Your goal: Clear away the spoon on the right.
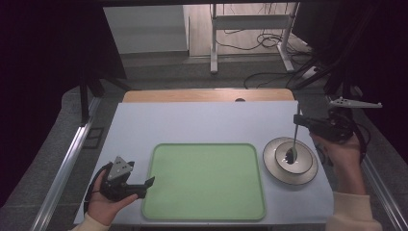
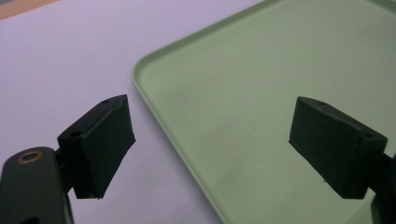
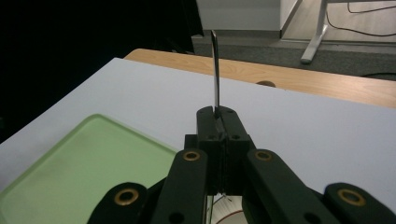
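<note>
Spoon (image 1: 294, 139) clamped in right gripper (image 1: 299, 119), bowl end over plate (image 1: 274, 166)

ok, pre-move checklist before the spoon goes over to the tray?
1. Right gripper shut on spoon handle: ok, jaws clamp the handle in the right gripper view.
2. Spoon bowl clear of the plate: cannot tell, the high view shows it over the plate centre.
3. Green tray bare for placing: ok.
4. Left gripper out of the path: not ok, open at the tray's left edge, one jaw above the tray.
5. Spoon bowl empty: cannot tell, too dark.
</note>
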